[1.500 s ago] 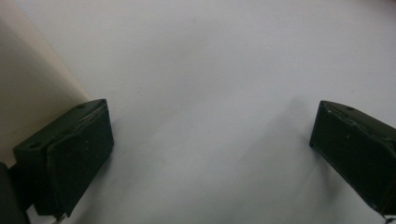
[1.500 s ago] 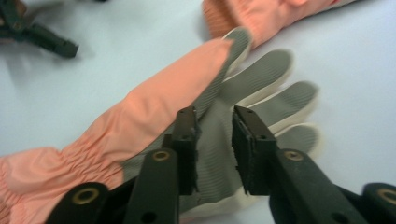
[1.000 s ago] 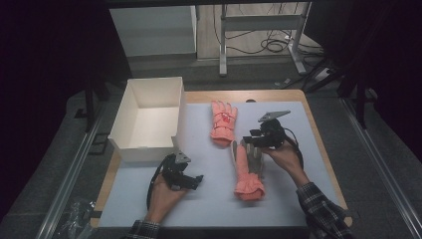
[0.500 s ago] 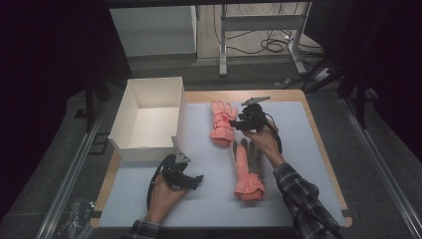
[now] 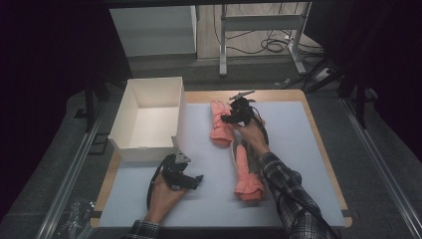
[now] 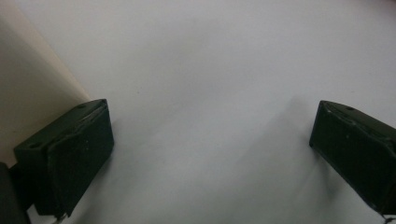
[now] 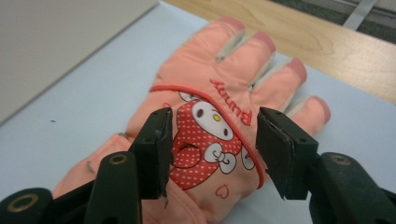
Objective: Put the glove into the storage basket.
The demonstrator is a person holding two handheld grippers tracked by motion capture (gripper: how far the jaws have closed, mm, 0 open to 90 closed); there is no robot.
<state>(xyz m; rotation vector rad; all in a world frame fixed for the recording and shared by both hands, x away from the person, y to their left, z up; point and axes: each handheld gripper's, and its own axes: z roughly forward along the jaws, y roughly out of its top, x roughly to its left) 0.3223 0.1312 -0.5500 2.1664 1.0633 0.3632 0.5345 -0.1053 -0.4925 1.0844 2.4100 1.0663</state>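
High view: the right gripper [image 5: 238,115] has moved from the near glove [image 5: 247,173] to the far glove [image 5: 219,123], at twelve o'clock on the pale mat [image 5: 298,149] — dark room beyond. Left gripper [image 5: 186,180] rests unmoved.

Left gripper view: jaws released, empty.

Right gripper view: jaws, lately widening, straddle the far glove [image 7: 219,121] ungripped.

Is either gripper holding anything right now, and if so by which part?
Nothing is held. The right gripper hangs open over the back of the far glove, pads not pressing it. The left gripper is open over bare mat.
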